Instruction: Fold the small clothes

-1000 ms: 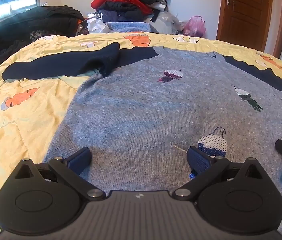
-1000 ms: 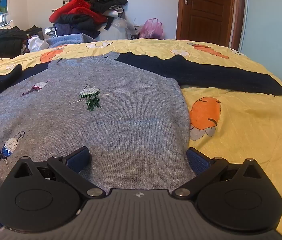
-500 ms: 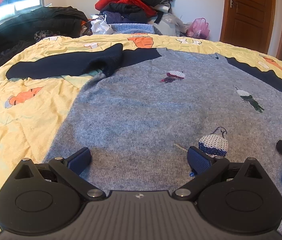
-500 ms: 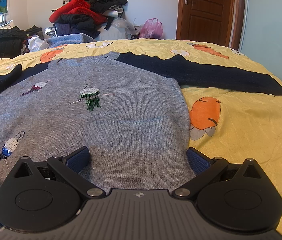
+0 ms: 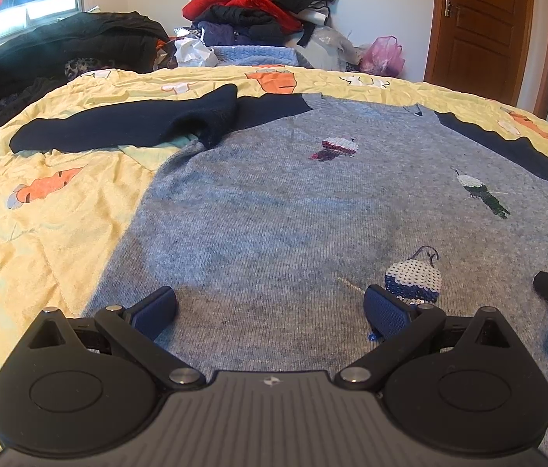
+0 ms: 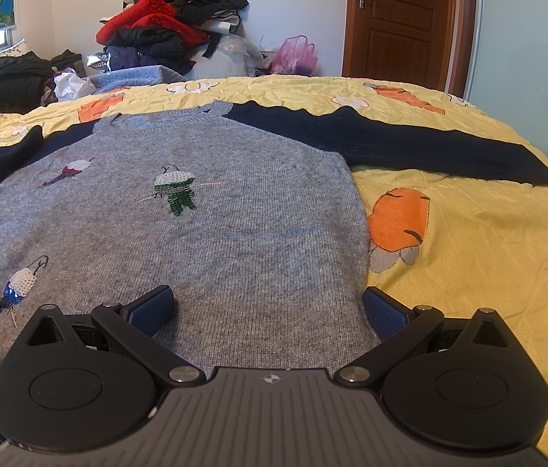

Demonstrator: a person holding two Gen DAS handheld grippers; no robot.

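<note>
A grey sweater [image 5: 281, 210] with 2 navy sleeves lies flat across the middle of a yellow bedspread [image 6: 468, 253], hem at the near edge. The left gripper [image 5: 270, 307] and right gripper [image 6: 268, 305] hover over the hem, jaws spread wide, holding nothing. Piled clothes [image 6: 173, 27] stand beyond the far edge.

My left wrist camera rides low and close over the near hem of the grey sweater [image 5: 293, 214], looking along my left gripper [image 5: 270, 307] toward the far clothes pile [image 5: 258, 11]. My right wrist camera sits just to its right, facing the same way over my right gripper [image 6: 268, 307]; both share the sweater, pile and door [image 6: 398, 19].
</note>
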